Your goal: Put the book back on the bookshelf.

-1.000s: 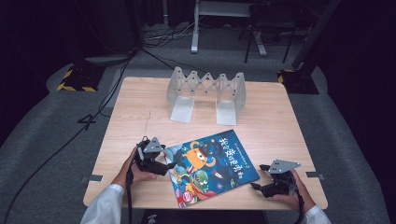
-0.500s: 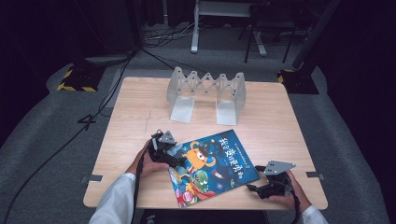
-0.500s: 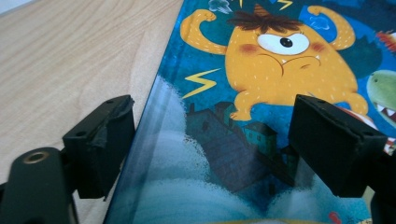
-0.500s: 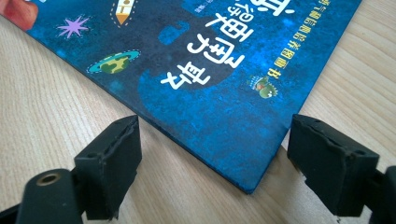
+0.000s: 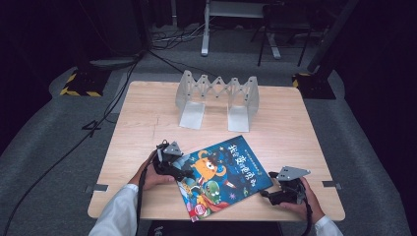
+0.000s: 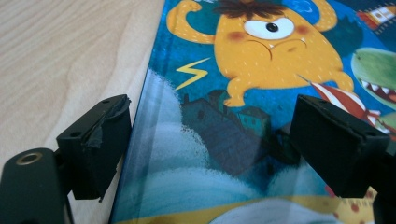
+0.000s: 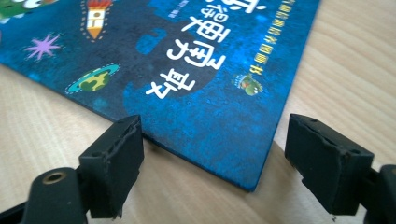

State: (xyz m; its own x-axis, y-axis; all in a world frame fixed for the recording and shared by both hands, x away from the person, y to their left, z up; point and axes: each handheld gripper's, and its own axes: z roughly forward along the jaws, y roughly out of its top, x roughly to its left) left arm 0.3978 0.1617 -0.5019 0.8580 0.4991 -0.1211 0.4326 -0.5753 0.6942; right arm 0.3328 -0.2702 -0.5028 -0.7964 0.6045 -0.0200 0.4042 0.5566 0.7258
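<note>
- Table: a light wooden top in the middle of the high view, with dark floor around it.
- Book: a picture book with a blue cover lying flat in the lower centre of the high view, turned at an angle to the table edge. Its cover shows an orange one-eyed monster and white lettering.
- Rack: a grey folding rack with two flat feet, standing in the upper centre of the table, well apart from the book.
- My left gripper: at the lower left of the high view, held in my left hand, at the book's left edge. In the left gripper view my jaws are spread wide, one over bare wood just beside the book's edge, the other over the cover. They grasp nothing.
- My right gripper: at the lower right of the high view, held in my right hand, pointing at the book's near right corner. In the right gripper view my jaws are released, with that corner lying between them and touching neither.
</note>
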